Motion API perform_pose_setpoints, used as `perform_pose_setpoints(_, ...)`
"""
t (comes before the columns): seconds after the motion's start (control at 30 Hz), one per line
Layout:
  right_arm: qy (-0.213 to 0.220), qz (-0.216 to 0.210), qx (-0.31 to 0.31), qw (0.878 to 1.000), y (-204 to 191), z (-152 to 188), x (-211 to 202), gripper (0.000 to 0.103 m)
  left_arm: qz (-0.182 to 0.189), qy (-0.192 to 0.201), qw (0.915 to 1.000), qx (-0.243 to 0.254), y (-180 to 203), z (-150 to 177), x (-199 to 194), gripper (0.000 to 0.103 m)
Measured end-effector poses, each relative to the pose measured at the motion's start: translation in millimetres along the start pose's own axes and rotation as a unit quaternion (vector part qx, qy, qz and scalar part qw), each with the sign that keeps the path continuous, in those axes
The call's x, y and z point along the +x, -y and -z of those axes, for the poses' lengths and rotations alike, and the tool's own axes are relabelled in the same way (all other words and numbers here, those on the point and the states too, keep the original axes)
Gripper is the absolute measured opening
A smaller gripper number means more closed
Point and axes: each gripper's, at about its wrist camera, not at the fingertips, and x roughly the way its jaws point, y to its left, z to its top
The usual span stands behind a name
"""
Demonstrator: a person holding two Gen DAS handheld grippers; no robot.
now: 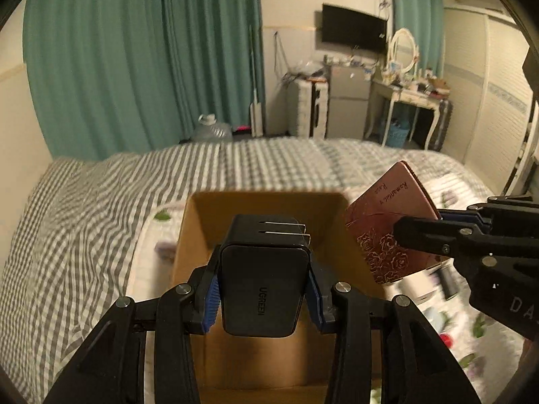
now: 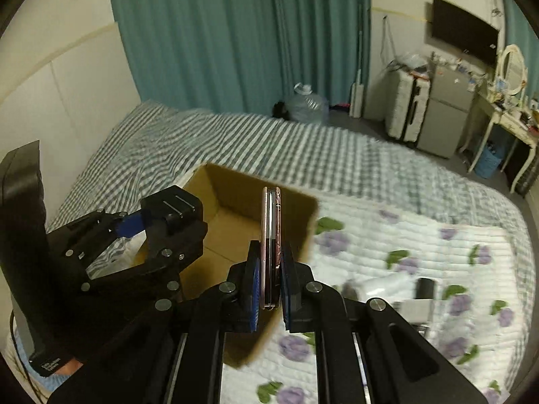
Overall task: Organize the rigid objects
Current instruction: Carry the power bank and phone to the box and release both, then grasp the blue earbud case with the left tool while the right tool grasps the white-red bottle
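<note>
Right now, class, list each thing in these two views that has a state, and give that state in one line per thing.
Left claw: shut on the black UGREEN wall charger.
Black UGREEN wall charger: held above the box, prongs folded out.
Right claw: shut on the pink rose-embossed flat case.
Pink rose-embossed flat case: closed, held on edge over the box.
Brown cardboard box: open on the bed.

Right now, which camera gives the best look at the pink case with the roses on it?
The left wrist view: the pink case shows its whole face there, roses and lettering, held by the right gripper. The right wrist view shows only its thin edge, clamped above the cardboard box.
</note>
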Motion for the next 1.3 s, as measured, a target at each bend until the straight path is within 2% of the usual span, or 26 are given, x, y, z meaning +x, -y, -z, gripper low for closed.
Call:
perform_pose_setpoints(0.3, -0.052, 0.019, -0.008, 0.998, 0.2, 1.3, 86.8, 0.01, 0.005, -0.043, 0.9991, 0.0, -13.7, 33.3, 49.0, 0.042)
perform_pose_setpoints(0.47, -0.064, 0.027, -0.002, 0.998, 7.2, 2.8, 112.8, 0.01, -0.009, -0.039, 0.999, 0.017, -12.9, 38.6, 52.3, 0.043)
perform_pose_setpoints(0.6, -0.064, 0.017, 0.008, 0.998, 7.4, 3.8, 113.7, 0.01, -0.01, -0.04, 0.999, 0.015, -13.3, 37.7, 51.0, 0.045)
perform_pose_setpoints(0.73, -0.041, 0.019, 0.009, 0.999, 6.0, 0.8, 92.4, 0.012, -0.003, -0.026, 0.9996, 0.013, -9.3, 34.7, 38.7, 0.05)
perform_pose_setpoints(0.77, -0.037, 0.022, 0.008, 0.999, 6.2, -0.1, 86.1, 0.021, -0.004, -0.022, 0.9996, 0.014, -6.2, 33.9, 33.1, 0.054)
perform_pose_setpoints(0.8, -0.029, 0.026, 0.009, 0.999, 8.3, -1.0, 76.7, 0.036, -0.004, -0.021, 0.9997, 0.015, -3.3, 32.4, 29.4, 0.056)
perform_pose_setpoints(0.87, -0.012, 0.032, 0.016, 0.999, 14.9, -1.8, 57.2, 0.051, -0.002, -0.016, 0.9996, 0.025, 6.9, 29.3, 15.6, 0.057)
perform_pose_setpoints(0.97, 0.011, 0.04, 0.029, 0.999, 28.3, -2.2, 22.2, 0.054, -0.004, -0.002, 0.9996, 0.027, 21.3, 23.1, -8.0, 0.063)
perform_pose_setpoints(1.07, 0.04, 0.056, 0.037, 0.997, 43.0, 0.5, -19.2, 0.068, 0.01, 0.01, 0.9998, 0.013, 33.7, 18.6, -29.1, 0.065)
perform_pose_setpoints(1.13, 0.059, 0.067, 0.04, 0.995, 53.1, 4.0, -47.8, 0.074, 0.012, 0.012, 0.9998, 0.011, 44.9, 16.1, -40.2, 0.066)
perform_pose_setpoints(1.3, 0.074, 0.09, 0.042, 0.992, 77.5, 24.3, -97.6, 0.083, 0.016, 0.024, 0.9994, 0.019, 85.6, 13.2, -65.1, 0.067)
